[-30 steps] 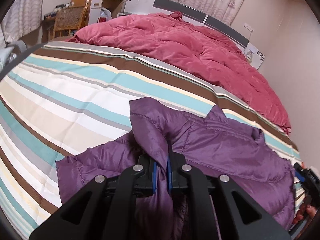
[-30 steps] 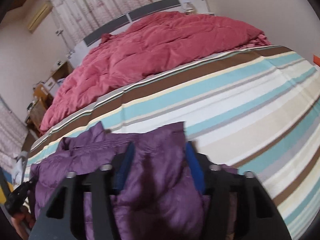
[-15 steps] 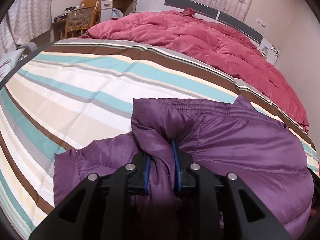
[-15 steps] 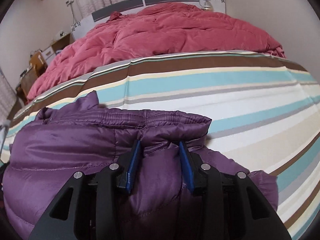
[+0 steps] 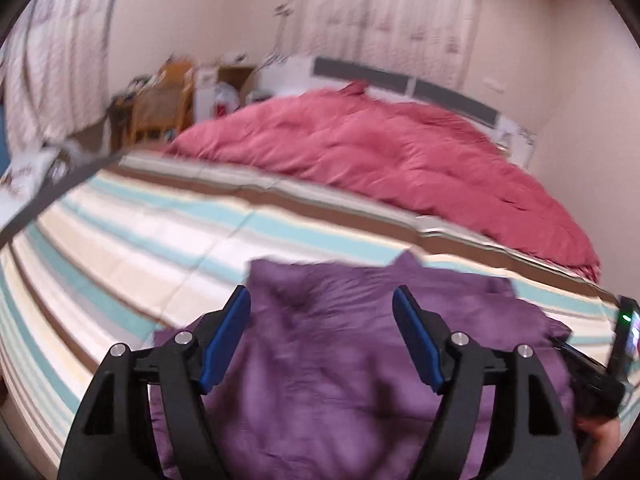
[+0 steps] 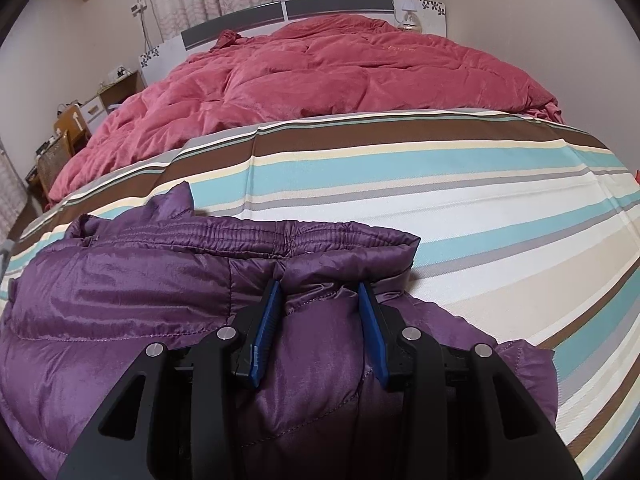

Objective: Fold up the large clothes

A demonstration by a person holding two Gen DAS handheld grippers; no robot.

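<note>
A purple puffer jacket (image 5: 328, 360) lies folded over on the striped bed sheet (image 5: 140, 240). My left gripper (image 5: 322, 300) is open wide above it, with no cloth between the blue pads; the view is blurred. In the right wrist view the jacket (image 6: 120, 300) shows its gathered hem on top. My right gripper (image 6: 320, 290) has its jaws partly apart with a fold of the jacket bulging between the blue pads; the pads touch the cloth on both sides.
A red quilt (image 6: 320, 72) is heaped at the far half of the bed below the headboard (image 6: 288, 10). A wooden chair and desk (image 5: 160, 100) stand beyond the bed's left side. The other gripper (image 5: 592, 380) shows at the right edge.
My left gripper has opened, let go of the jacket and lifted back. My right gripper's jaws have widened a little on the jacket's fold.
</note>
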